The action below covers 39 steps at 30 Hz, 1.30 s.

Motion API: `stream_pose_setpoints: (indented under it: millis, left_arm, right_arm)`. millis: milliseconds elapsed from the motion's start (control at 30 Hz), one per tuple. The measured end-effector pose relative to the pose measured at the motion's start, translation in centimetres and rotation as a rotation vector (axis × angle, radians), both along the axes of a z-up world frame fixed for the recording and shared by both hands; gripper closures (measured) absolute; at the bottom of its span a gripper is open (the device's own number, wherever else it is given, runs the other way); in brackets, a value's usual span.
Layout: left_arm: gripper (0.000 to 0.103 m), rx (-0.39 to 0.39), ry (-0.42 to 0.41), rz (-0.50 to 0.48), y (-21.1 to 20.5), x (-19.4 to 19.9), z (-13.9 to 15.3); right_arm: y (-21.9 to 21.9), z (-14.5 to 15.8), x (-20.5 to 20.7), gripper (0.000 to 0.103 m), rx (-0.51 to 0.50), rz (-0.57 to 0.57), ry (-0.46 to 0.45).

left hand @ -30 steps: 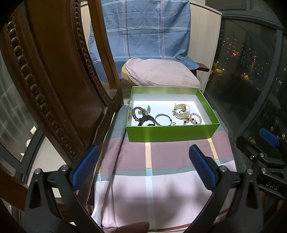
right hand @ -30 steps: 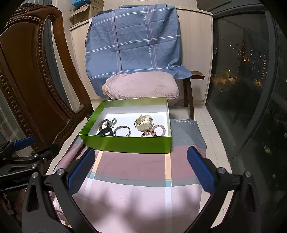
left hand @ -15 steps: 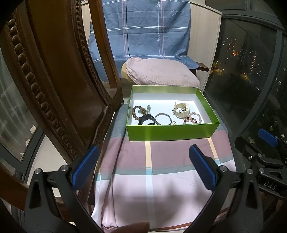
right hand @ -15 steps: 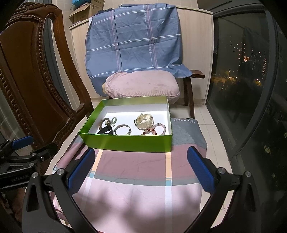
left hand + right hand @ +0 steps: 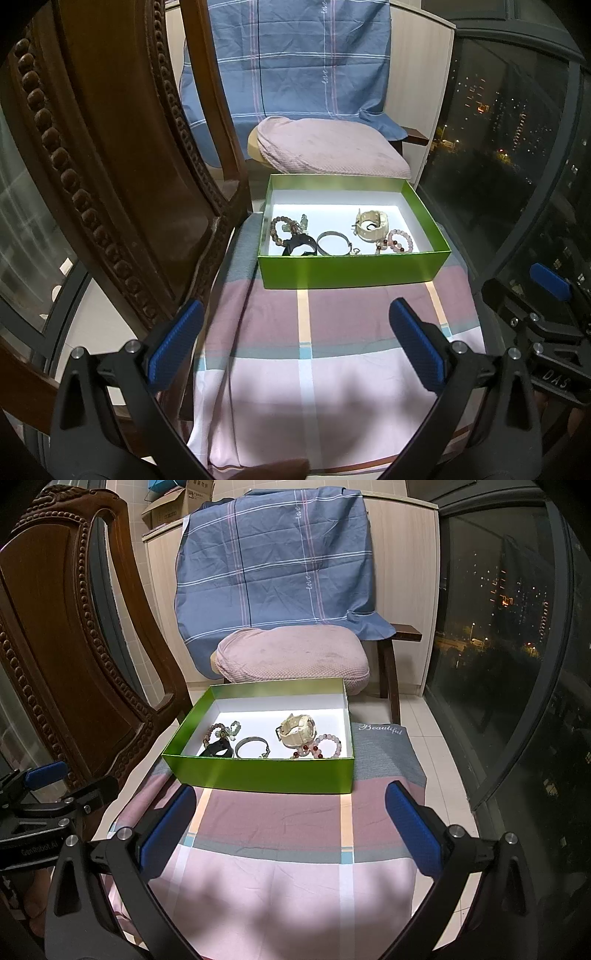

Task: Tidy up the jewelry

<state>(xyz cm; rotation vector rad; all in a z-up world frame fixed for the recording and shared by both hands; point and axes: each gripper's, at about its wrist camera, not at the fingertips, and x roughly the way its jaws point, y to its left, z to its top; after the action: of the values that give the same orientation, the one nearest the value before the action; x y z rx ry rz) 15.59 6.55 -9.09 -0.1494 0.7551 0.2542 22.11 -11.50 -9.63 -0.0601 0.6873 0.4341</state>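
A green box [image 5: 351,271] [image 5: 258,775] with a white floor sits on a striped cloth at the far end of a small table. Inside lie a brown bead bracelet [image 5: 282,227] [image 5: 218,733], a black band [image 5: 299,245] [image 5: 218,749], a silver bangle [image 5: 332,243] [image 5: 251,747], a cream watch [image 5: 371,229] [image 5: 295,731] and a pink bead bracelet [image 5: 399,242] [image 5: 328,746]. My left gripper [image 5: 295,343] hangs open over the cloth, well short of the box. My right gripper [image 5: 286,827] is open too, empty, near the box's front wall.
A carved wooden chair [image 5: 110,166] [image 5: 66,646] stands close on the left. Beyond the box is a seat with a pink cushion [image 5: 328,151] [image 5: 291,657] and a blue cloth [image 5: 273,565]. Dark glass [image 5: 517,627] runs along the right. The striped cloth [image 5: 306,369] covers the table.
The right gripper has drifted slightly back from the box. The left gripper has barely moved. Both stay open and empty.
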Motion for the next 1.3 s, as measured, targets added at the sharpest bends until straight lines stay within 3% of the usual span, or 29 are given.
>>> stream_pose_setpoints:
  millis: [1300]
  left_arm:
    - [0.004, -0.004, 0.008, -0.008, 0.14, 0.04, -0.27]
  right_arm:
    - [0.32, -0.19, -0.11, 0.003, -0.004, 0.003, -0.002]
